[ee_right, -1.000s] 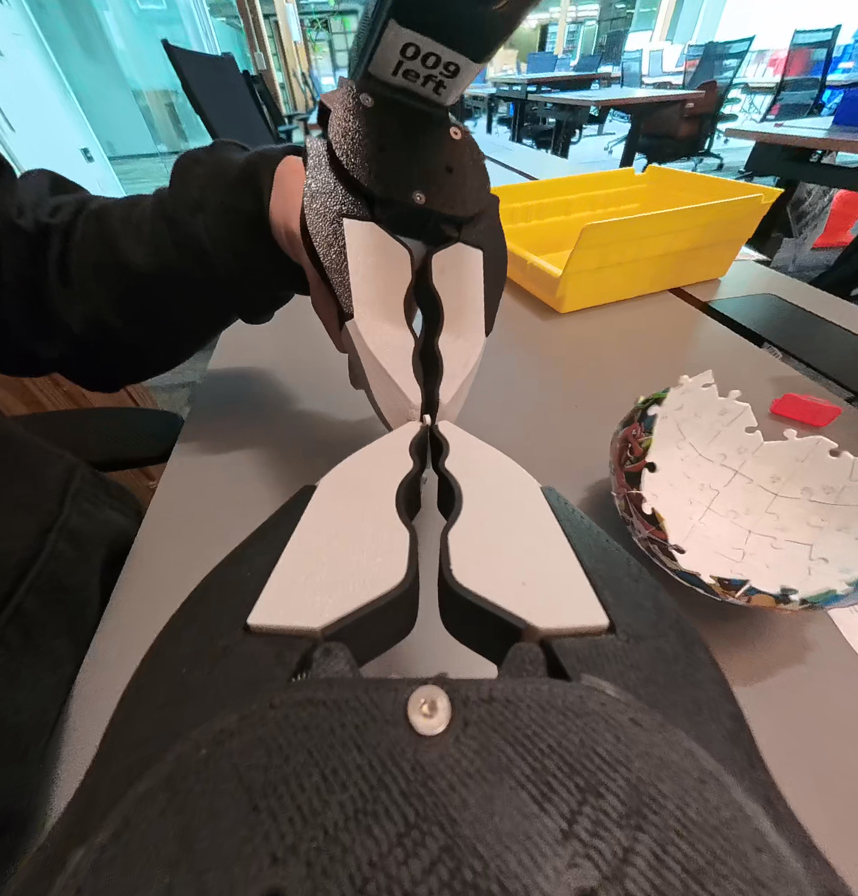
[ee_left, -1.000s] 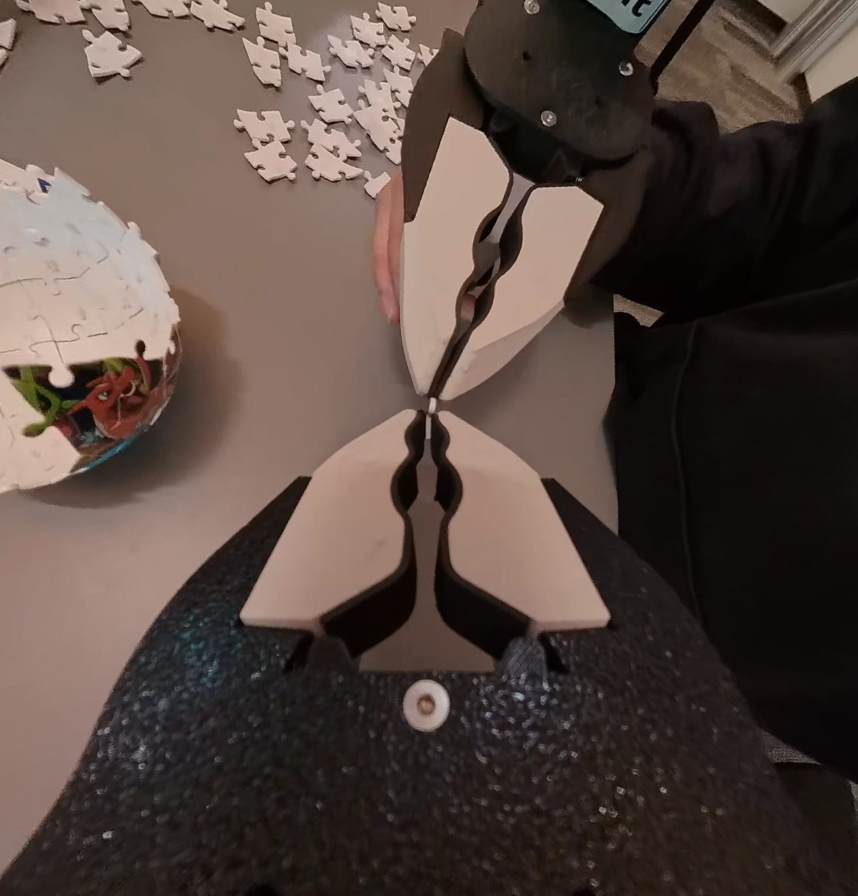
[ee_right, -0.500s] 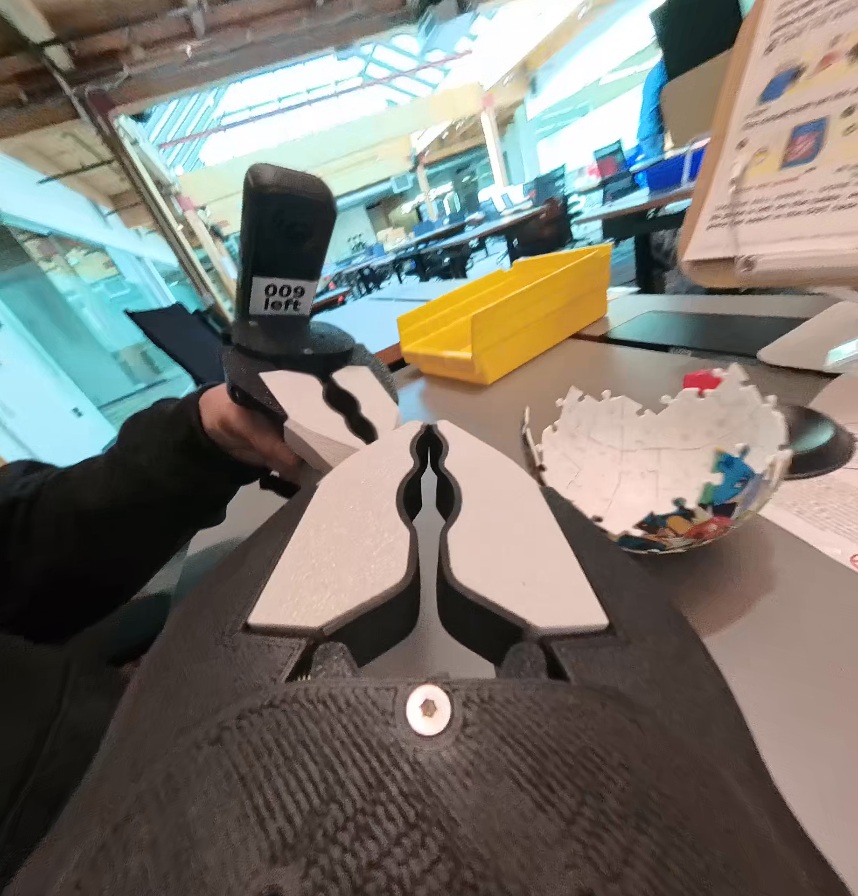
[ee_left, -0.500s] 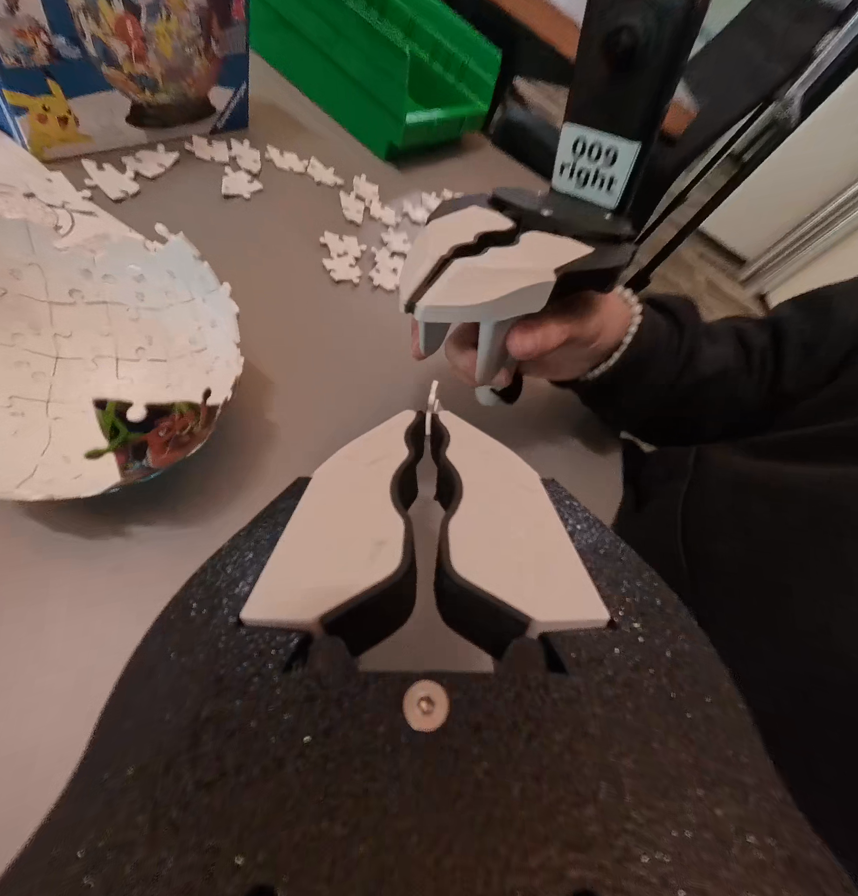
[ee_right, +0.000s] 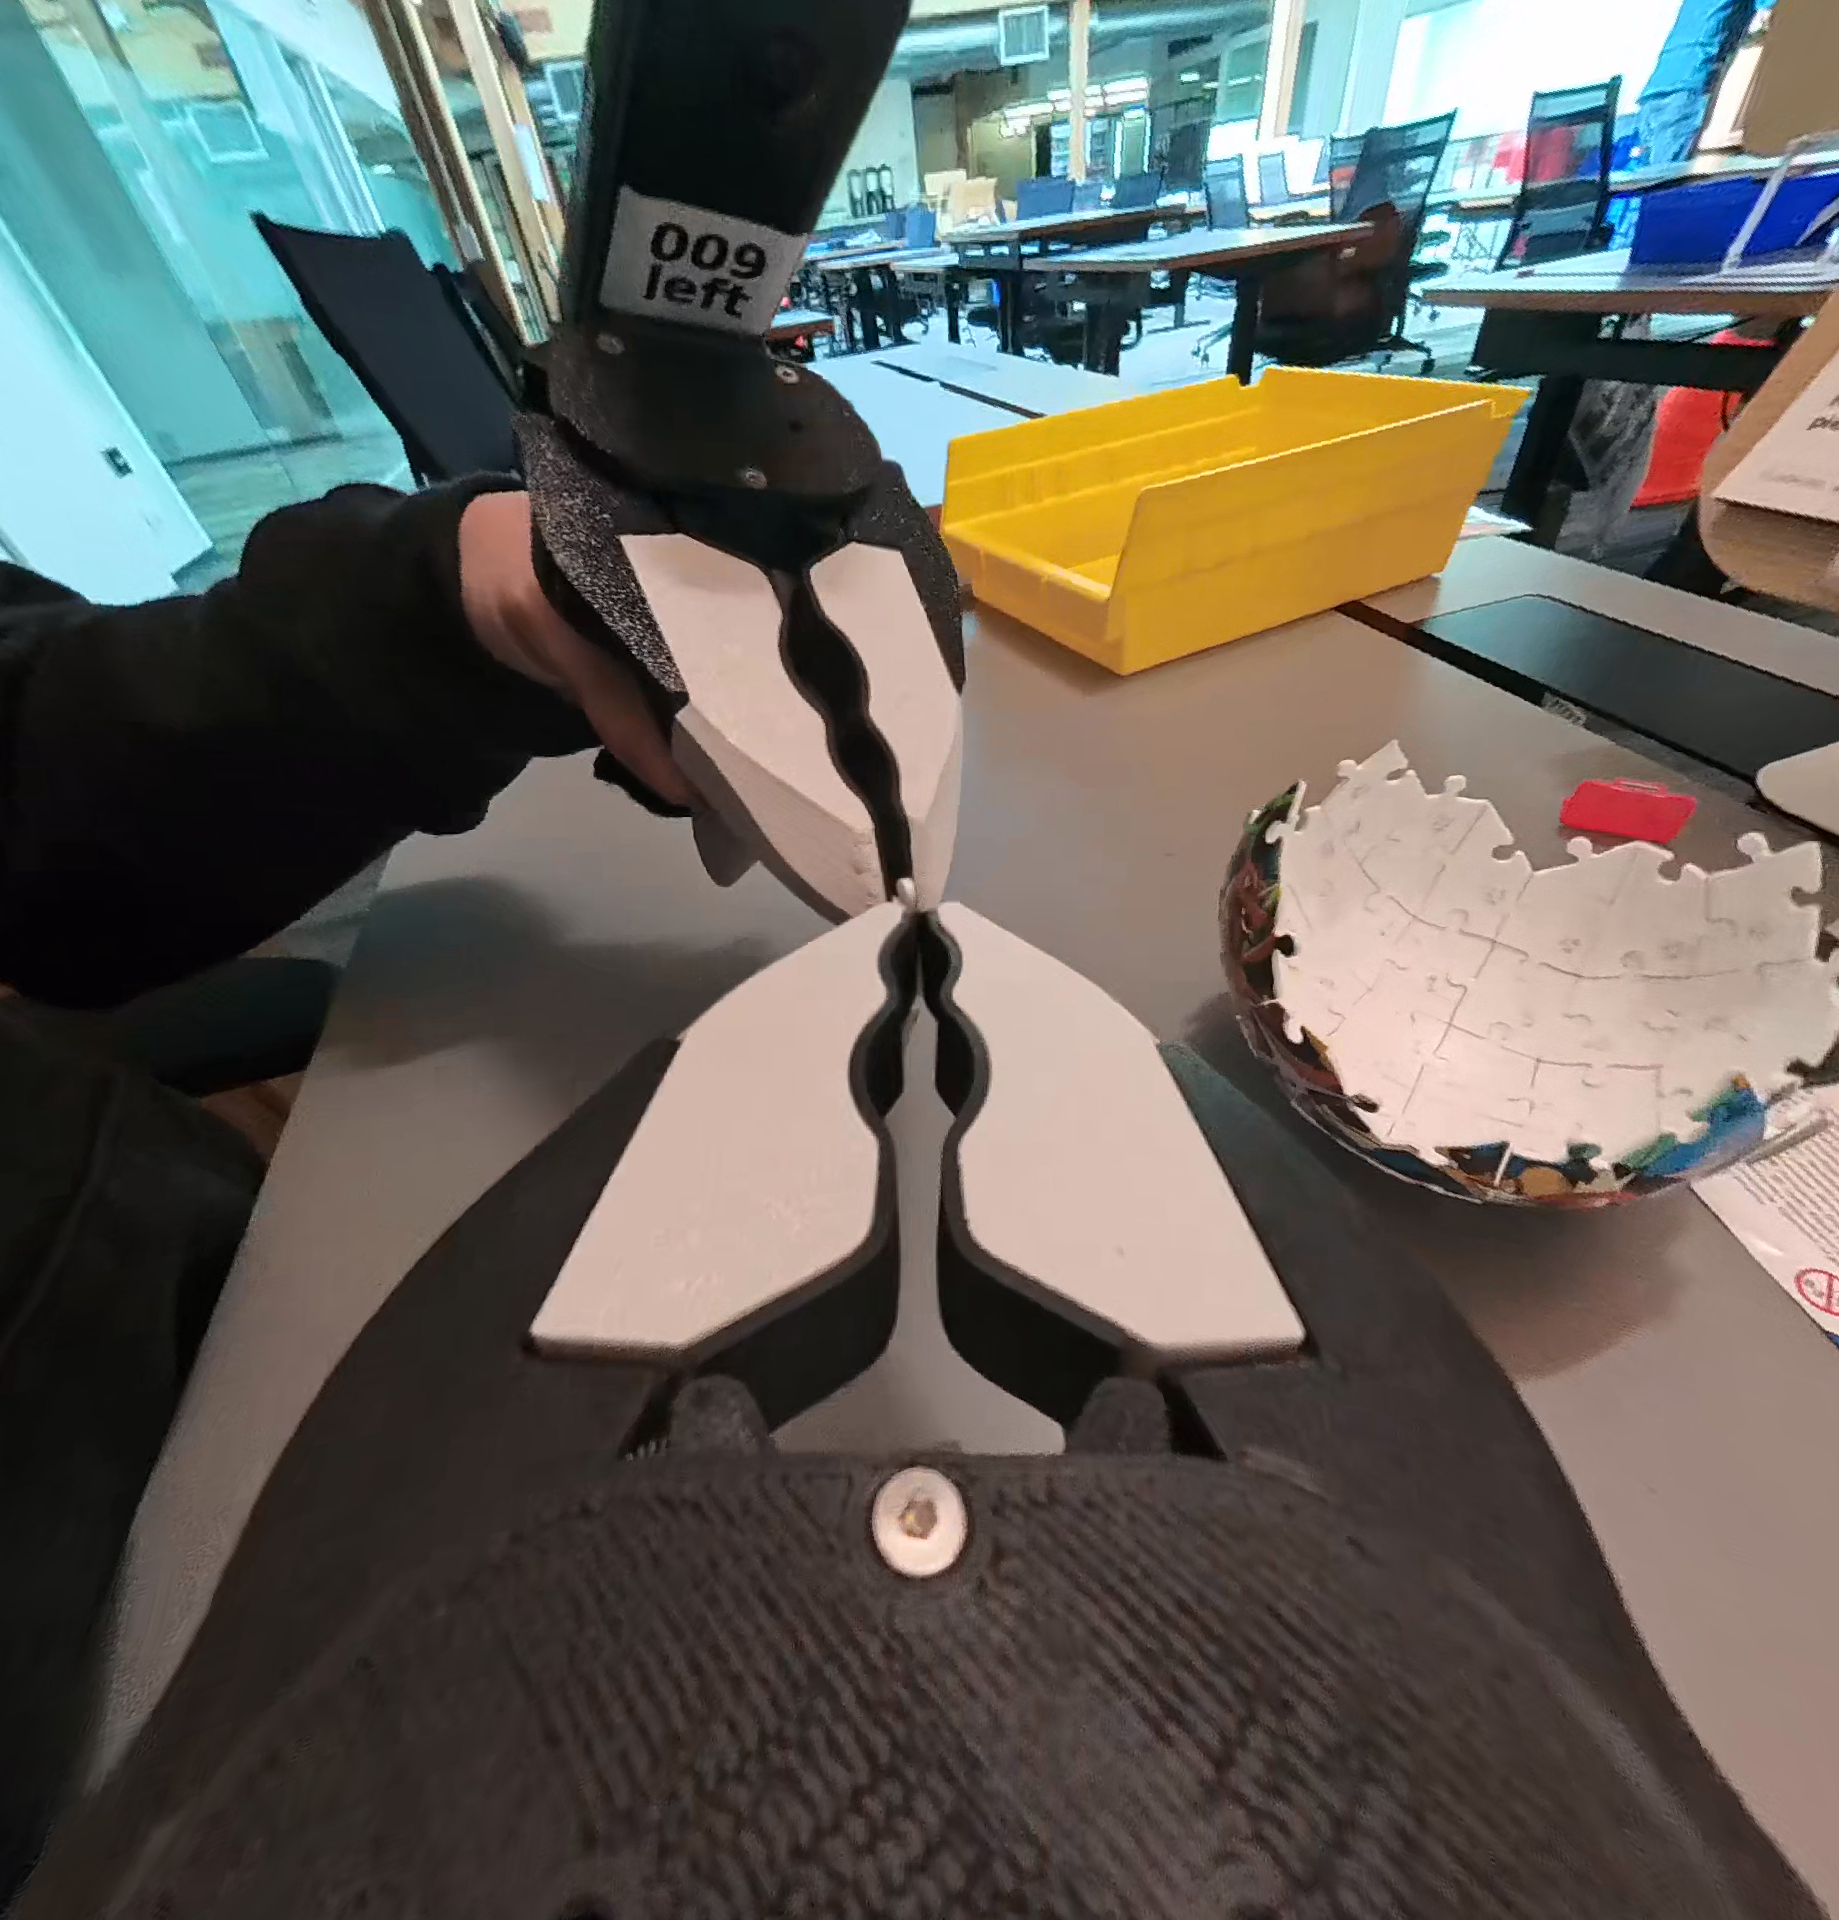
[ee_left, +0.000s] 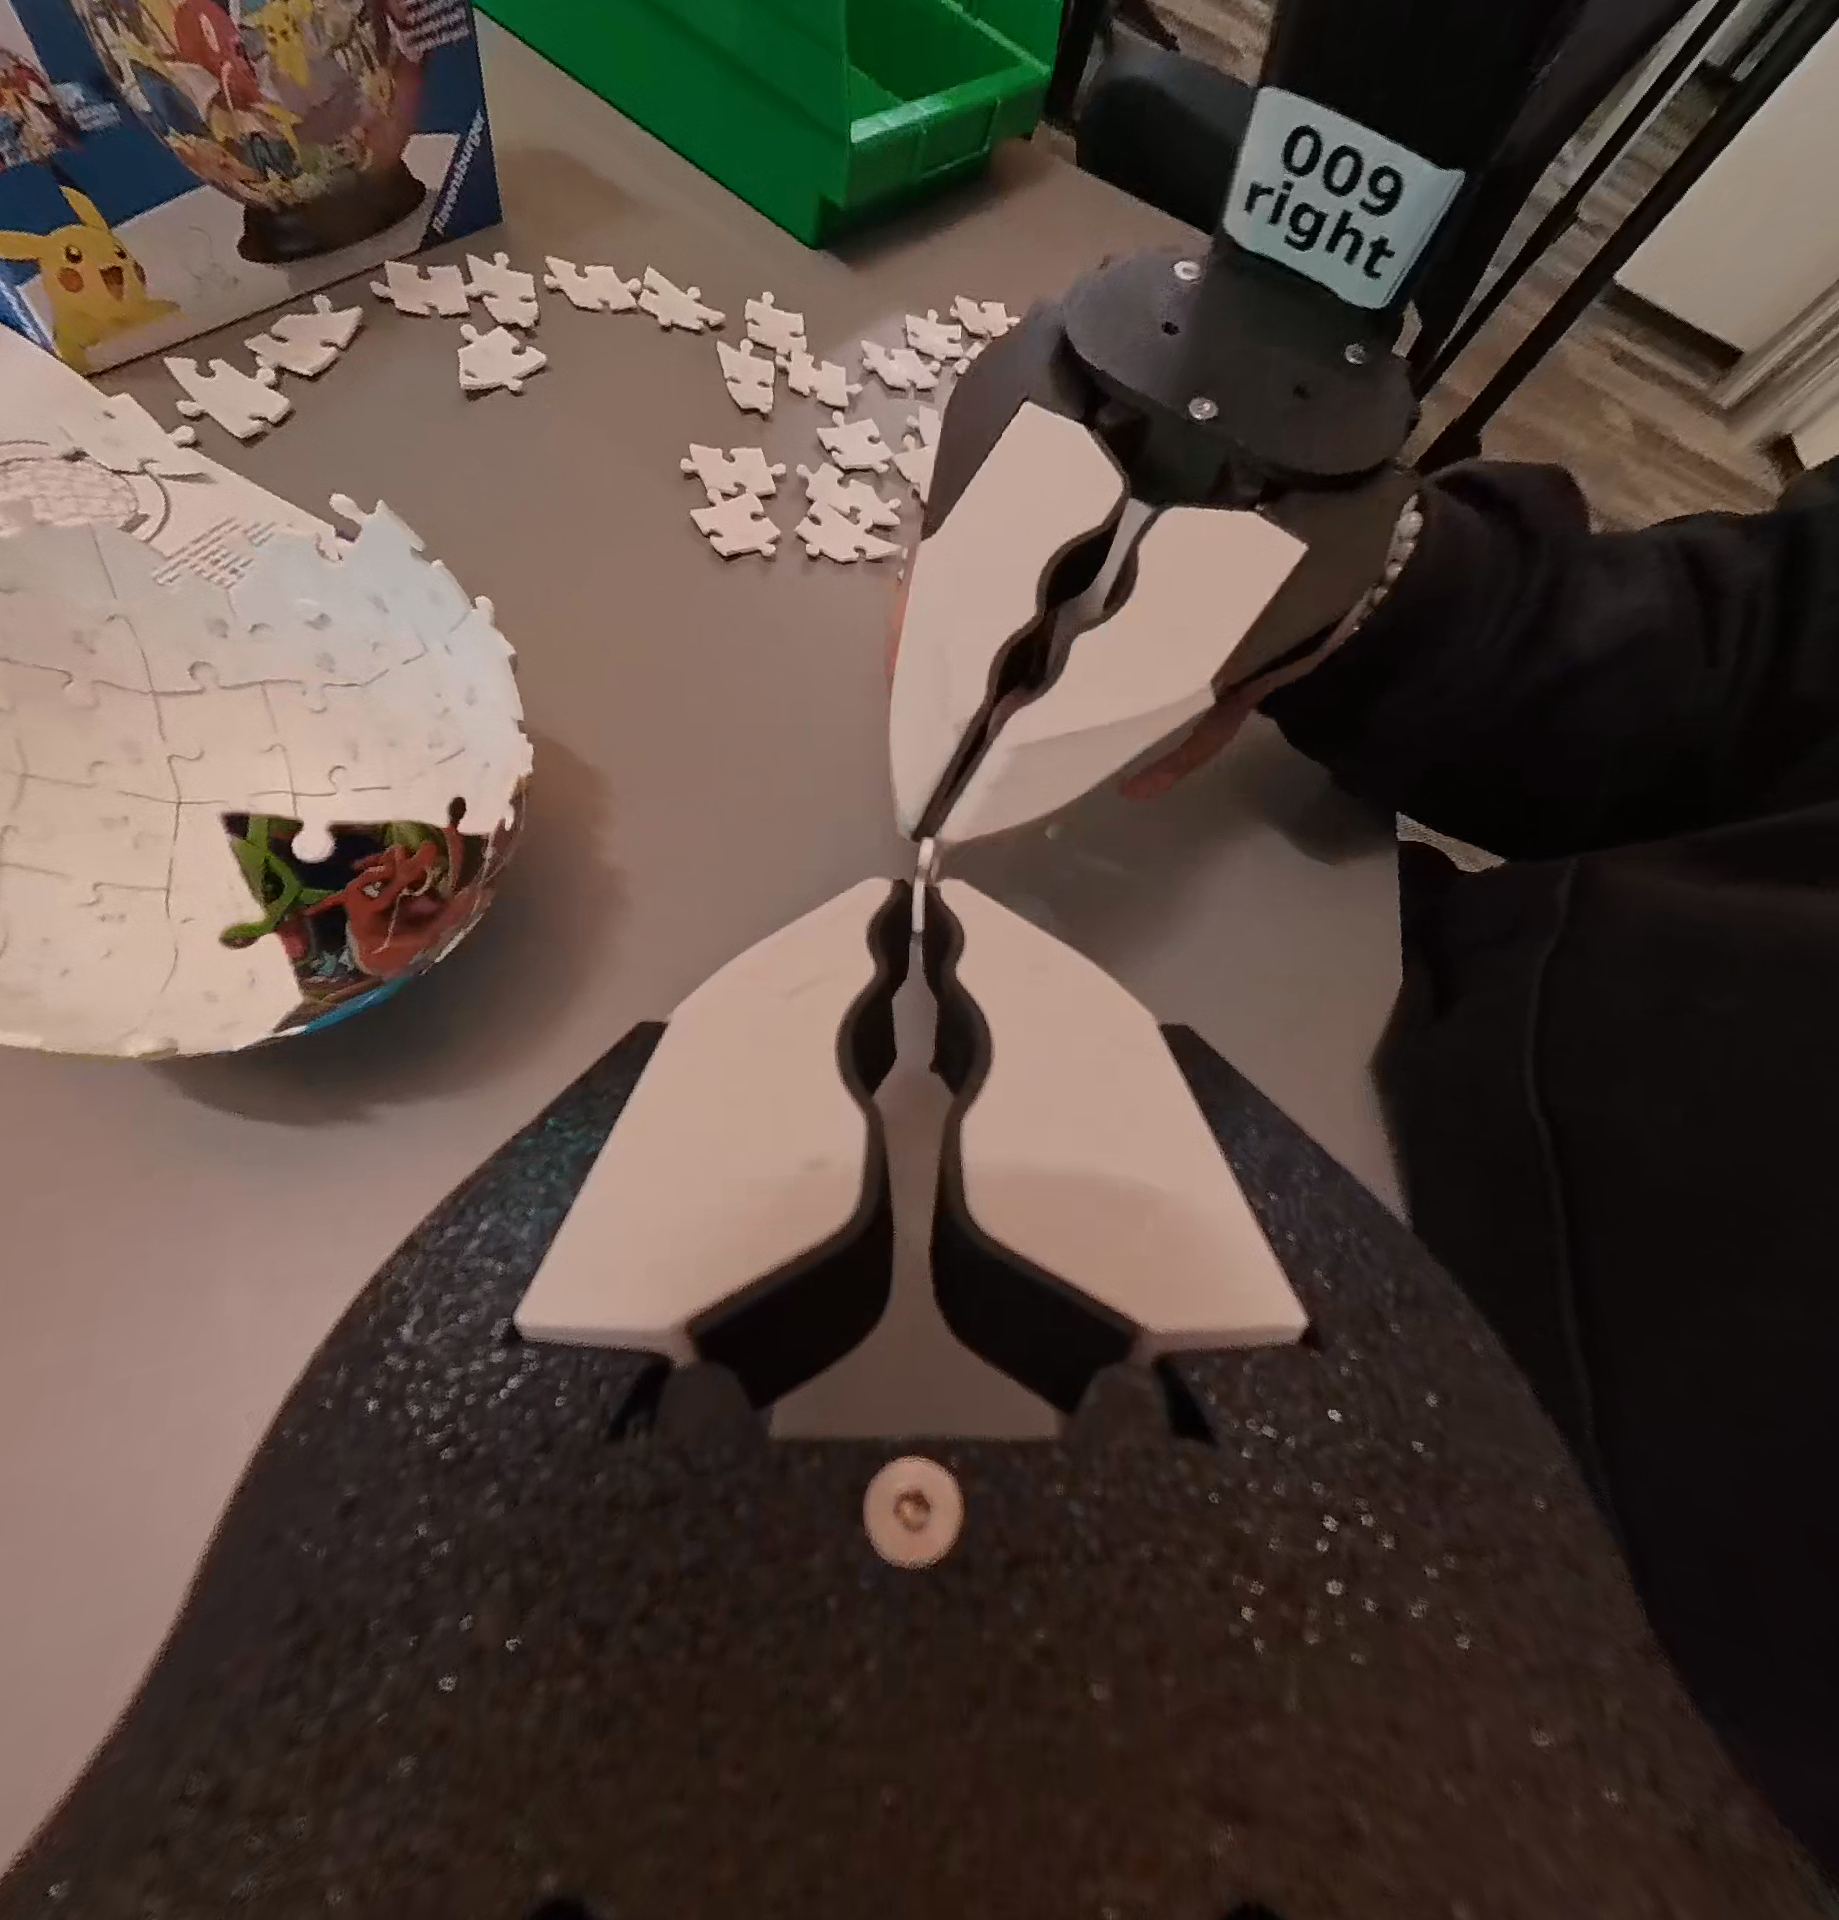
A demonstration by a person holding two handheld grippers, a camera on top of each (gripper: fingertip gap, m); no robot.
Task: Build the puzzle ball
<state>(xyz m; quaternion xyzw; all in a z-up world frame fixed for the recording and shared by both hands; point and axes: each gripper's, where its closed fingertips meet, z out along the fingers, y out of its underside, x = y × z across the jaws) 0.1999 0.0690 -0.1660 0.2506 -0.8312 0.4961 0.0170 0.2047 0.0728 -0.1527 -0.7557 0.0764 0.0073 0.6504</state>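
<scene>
Puzzle ball is only part-built: one open half-shell [ee_left: 198,748] sits on the table [ee_left: 634,644] off to the left gripper's left side, white inside facing up, w/ a gap in its wall showing the coloured print. In the right wrist view a bowl-like shell [ee_right: 1538,997] rests near the table's far right edge; can't tell if it's the same shell or a second one.

Nearest the cameras, the two grippers meet tip to tip above the table. Left gripper [ee_left: 923,894] has its jaws pressed nearly together, pinching a small white puzzle piece [ee_left: 925,873] edge-on. Right gripper [ee_left: 930,826] comes down from above, jaws also closed to a slit, tips on the same piece [ee_right: 907,891]. Looks like a hand-over or re-grip between the two.

To do it well, imo: keep one side clamped until the other has firm hold, no twisting, since the piece is thin and held by its edge; it could flip or drop. Then release gently and carry it to the shell's open rim, tab lined up w/ the matching notch.

Farther out, loose white pieces [ee_left: 790,436] lie scattered toward the far edge, then the puzzle box [ee_left: 219,156] and a green bin [ee_left: 821,114]. A yellow bin [ee_right: 1206,509] sits at the far side in the other view.
</scene>
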